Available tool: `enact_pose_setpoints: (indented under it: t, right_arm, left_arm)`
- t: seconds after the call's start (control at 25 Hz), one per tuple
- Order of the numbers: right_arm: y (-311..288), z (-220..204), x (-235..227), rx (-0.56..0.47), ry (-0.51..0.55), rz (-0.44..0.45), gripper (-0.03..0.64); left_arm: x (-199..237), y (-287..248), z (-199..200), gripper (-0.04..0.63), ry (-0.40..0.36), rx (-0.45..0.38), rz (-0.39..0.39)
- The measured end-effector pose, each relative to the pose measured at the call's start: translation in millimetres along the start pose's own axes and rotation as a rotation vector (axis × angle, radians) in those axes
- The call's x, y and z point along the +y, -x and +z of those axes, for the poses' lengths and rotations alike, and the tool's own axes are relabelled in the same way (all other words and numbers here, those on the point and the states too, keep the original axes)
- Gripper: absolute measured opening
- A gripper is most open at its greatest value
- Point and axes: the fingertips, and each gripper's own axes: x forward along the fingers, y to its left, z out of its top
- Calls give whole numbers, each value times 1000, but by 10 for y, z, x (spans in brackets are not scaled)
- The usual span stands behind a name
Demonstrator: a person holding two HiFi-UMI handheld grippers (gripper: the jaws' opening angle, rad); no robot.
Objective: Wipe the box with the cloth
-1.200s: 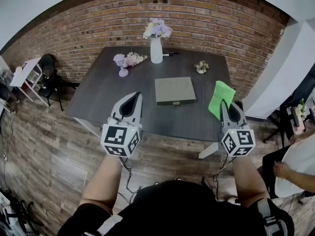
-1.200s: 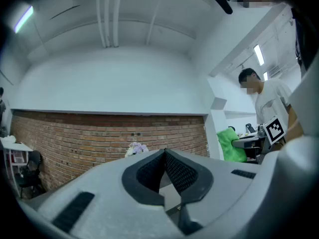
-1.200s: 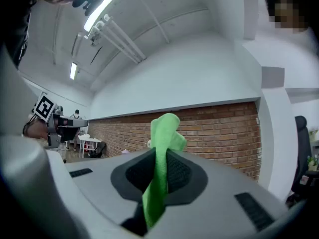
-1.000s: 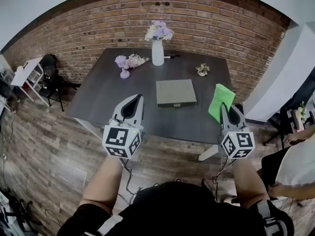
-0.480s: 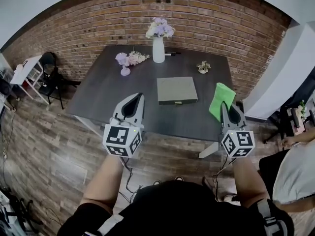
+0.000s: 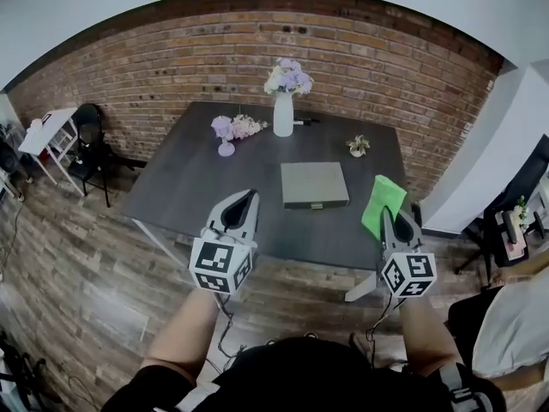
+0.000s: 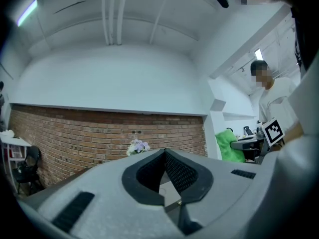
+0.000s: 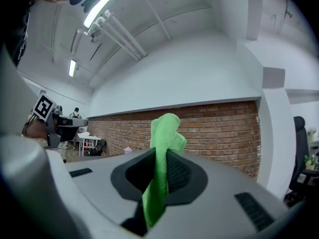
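Your right gripper point(image 6: 385, 213) is clamped on the green cloth point(image 6: 382, 201). In the right gripper view the cloth point(image 8: 160, 158) runs up between the two jaws of the gripper point(image 8: 158, 152), is pinched there, and stands out past the tips in a loose bunch.

Your left gripper point(image 6: 250, 194) has its jaws closed tip to tip. The left gripper view shows the gripper point(image 7: 164, 150) with nothing between the jaws, and the cloth point(image 7: 227, 145) shows off to its right.

The box point(image 6: 314, 184), flat and grey, lies on the dark table point(image 6: 189, 178), a little to the near side of the table's middle. From the head view it sits between your two grippers, slightly farther away than both sets of tips. The left tips are just to its left near corner; the cloth is just to its right, with a strip of bare table showing between cloth and box, so the two are not touching. Both grippers are over the near edge of the table.

Farther off, a white vase point(image 6: 283, 114) of pale flowers stands near the far edge, with a pink flower piece point(image 6: 226, 132) to its left and a small ornament point(image 6: 358, 146) to its right.
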Motion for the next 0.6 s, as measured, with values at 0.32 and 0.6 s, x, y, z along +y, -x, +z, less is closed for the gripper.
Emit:
enact_pose_setpoints:
  t: [0.32,0.6]
  right_arm:
    - [-25,-65,305,31,-1,-12,38]
    - [-28,-198,360,60,-22,-25,38]
  left_arm:
    - [263,177,-86,9,24,10,-14]
    - [295,133,-164,9,27,29,-36]
